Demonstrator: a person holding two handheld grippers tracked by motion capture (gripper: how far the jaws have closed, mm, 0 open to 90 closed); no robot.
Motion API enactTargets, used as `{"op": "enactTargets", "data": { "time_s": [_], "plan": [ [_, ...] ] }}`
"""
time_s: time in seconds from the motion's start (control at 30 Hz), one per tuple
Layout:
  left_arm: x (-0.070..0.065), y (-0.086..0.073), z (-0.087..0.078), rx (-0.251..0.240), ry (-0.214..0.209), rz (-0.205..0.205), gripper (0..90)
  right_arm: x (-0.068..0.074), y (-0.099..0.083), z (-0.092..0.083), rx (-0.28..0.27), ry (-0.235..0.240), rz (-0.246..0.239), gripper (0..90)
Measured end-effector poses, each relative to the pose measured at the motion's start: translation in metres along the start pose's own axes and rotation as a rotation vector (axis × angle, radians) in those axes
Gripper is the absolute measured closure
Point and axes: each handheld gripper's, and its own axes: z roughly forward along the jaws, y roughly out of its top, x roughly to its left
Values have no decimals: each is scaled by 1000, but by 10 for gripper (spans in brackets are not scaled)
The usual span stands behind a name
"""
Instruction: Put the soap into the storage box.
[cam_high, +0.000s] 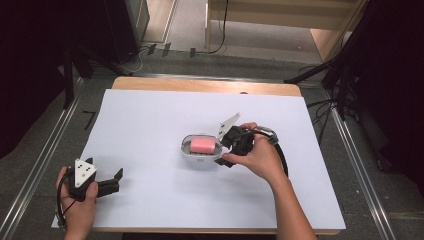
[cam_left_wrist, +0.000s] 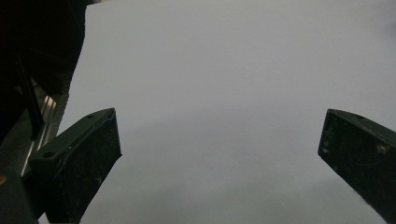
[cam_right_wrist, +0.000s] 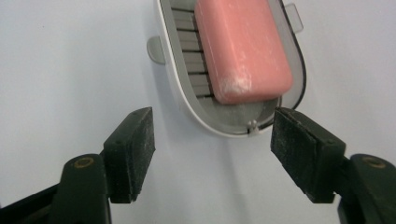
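A pink bar of soap lies in a white oval soap dish with a slatted floor, in the middle of the white table sheet. My right gripper is open just off the dish's right end, its jaws wide apart and holding nothing. My left gripper sits near the front left corner of the sheet, open over bare white surface, far from the dish.
The white sheet covers a wooden table. Metal rails run along both sides on the grey floor. Dark stands and cables crowd the back right, and a wooden shelf stands behind.
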Motion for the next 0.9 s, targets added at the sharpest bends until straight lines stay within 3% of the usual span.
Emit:
{"op": "enactTargets", "data": {
  "time_s": [0.3, 0.4, 0.67, 0.9],
  "plan": [
    [0, 0, 0, 1, -1, -1, 0, 2, -22, -1, -18, -20, 49, 231],
    [0, 0, 0, 1, -1, -1, 0, 5, -32, -3, -24, -60, 88, 150],
    [0, 0, 0, 0, -1, -1, 0, 9, -51, -9, -37, -114, 150, 31],
    [0, 0, 0, 1, 1, 1, 0, 12, -79, -17, -54, -151, 222, 0]
  ]
}}
